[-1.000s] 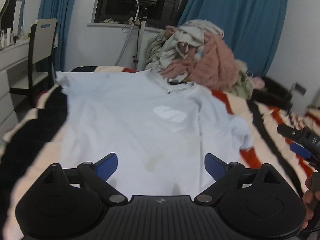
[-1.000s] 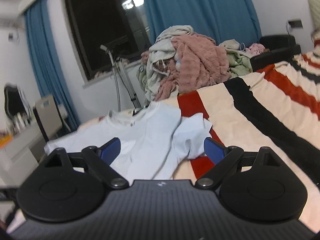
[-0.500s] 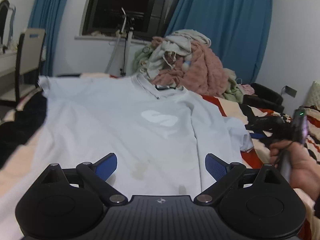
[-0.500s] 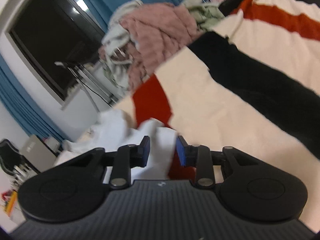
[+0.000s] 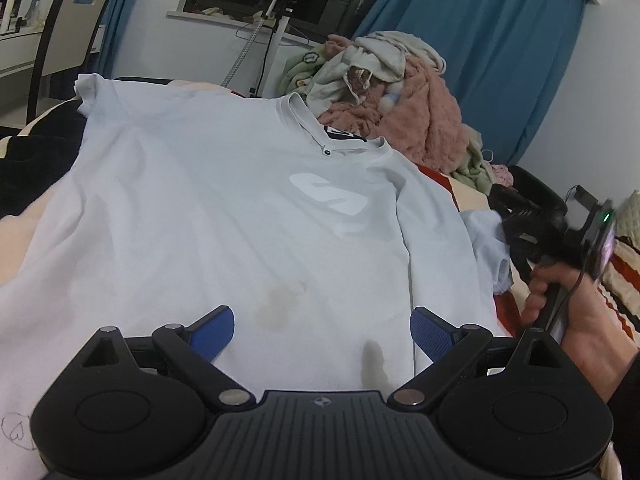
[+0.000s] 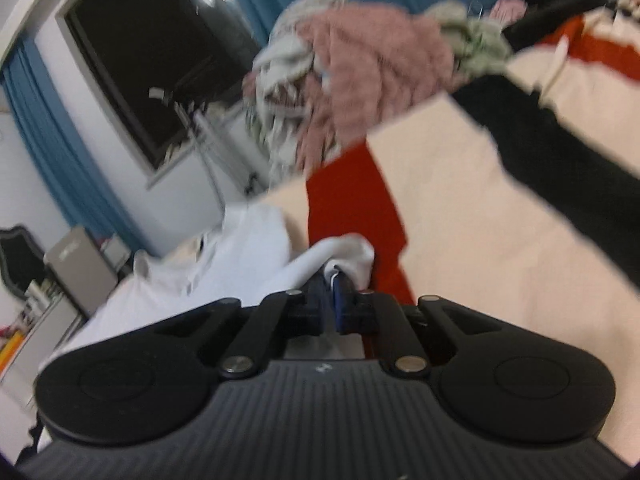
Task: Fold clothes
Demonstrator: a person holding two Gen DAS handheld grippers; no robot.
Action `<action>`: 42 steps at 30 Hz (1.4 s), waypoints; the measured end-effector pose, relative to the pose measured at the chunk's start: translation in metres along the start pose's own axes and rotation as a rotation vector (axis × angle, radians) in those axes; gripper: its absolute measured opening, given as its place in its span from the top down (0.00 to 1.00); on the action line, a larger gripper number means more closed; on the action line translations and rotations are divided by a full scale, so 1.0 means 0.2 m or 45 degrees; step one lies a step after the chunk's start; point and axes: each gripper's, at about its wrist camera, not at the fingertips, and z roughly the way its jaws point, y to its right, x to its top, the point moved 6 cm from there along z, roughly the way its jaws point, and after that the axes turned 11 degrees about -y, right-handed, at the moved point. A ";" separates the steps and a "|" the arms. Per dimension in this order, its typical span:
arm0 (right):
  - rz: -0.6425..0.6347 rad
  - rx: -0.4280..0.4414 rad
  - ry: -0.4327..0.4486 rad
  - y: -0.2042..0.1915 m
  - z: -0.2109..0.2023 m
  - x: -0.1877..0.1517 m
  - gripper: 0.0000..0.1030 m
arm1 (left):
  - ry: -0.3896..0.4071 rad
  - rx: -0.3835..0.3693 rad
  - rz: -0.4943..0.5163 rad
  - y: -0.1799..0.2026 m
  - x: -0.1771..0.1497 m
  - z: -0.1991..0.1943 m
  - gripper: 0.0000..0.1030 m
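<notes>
Right claw (image 6: 329, 289) tight on soft white sleeve (image 6: 344, 254)

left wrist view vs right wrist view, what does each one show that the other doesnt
Only the left wrist view shows the shirt's whole front: white logo, collar label, yellowish stains, the open left tongs, and the hand carrying the other tool.

Only the right wrist view shows the right tongs shut on the sleeve, having just closed, plus the blanket's wide cream, red and black stripes.

Both show the shirt, the clothes pile, the dark window and blue curtains.
</notes>
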 end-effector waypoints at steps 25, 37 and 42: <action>-0.095 -0.601 0.001 0.32 0.11 0.42 0.18 | 0.031 -0.018 0.066 0.01 0.06 0.10 0.07; -0.103 -0.320 0.049 -0.16 -0.95 -0.07 0.18 | 0.063 0.036 0.103 0.05 0.06 -0.09 0.07; -0.172 -0.189 0.060 -0.35 -1.39 -0.39 0.18 | 0.087 -0.014 0.180 0.14 -0.03 -0.26 0.11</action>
